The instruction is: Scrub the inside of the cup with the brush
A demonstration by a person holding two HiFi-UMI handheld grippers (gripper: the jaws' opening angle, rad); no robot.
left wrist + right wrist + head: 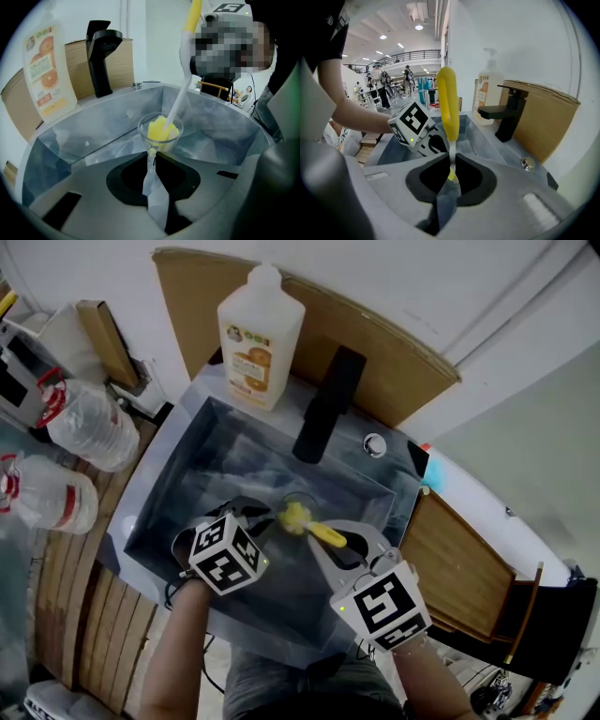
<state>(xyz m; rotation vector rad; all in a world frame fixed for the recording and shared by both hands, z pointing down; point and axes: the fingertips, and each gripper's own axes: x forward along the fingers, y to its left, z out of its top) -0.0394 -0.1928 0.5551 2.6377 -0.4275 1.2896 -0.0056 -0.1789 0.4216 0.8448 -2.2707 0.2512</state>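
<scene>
While the clear glass cup (143, 133) sits low in the grey sink (187, 484), the left gripper (153, 152) holds it by its near wall, jaws drawn almost together with only the thin glass between them. The right gripper (452, 159) is pressed tight on the slim handle of the brush (180, 93), whose yellow sponge head (159, 130) is already down inside the cup and fills much of it.

The grip on the cup looks like the weak point. It is a narrow pinch on one side of smooth, probably wet glass, so any hard sideways push from the sponge could lever the cup around the jaws, slip it free, and knock it against the sink wall. Squeezing harder to prevent that puts a point load on thin glass, which may chip the rim.

The brush has its own risk. The handle is thin and held well away from the head, so it can twist or slide between the right jaws once the sponge drags against the glass. The head would then turn idly instead of scrubbing. Because the sponge fits snugly, a quick pull upward could also lift the cup with it and strain the left pinch.

Both hands work close together in the head view, so a wide stroke could bump one gripper into the other. The black faucet (328, 404) and the soap bottle (261, 334) stand well apart at the back and seem out of harm's way.
</scene>
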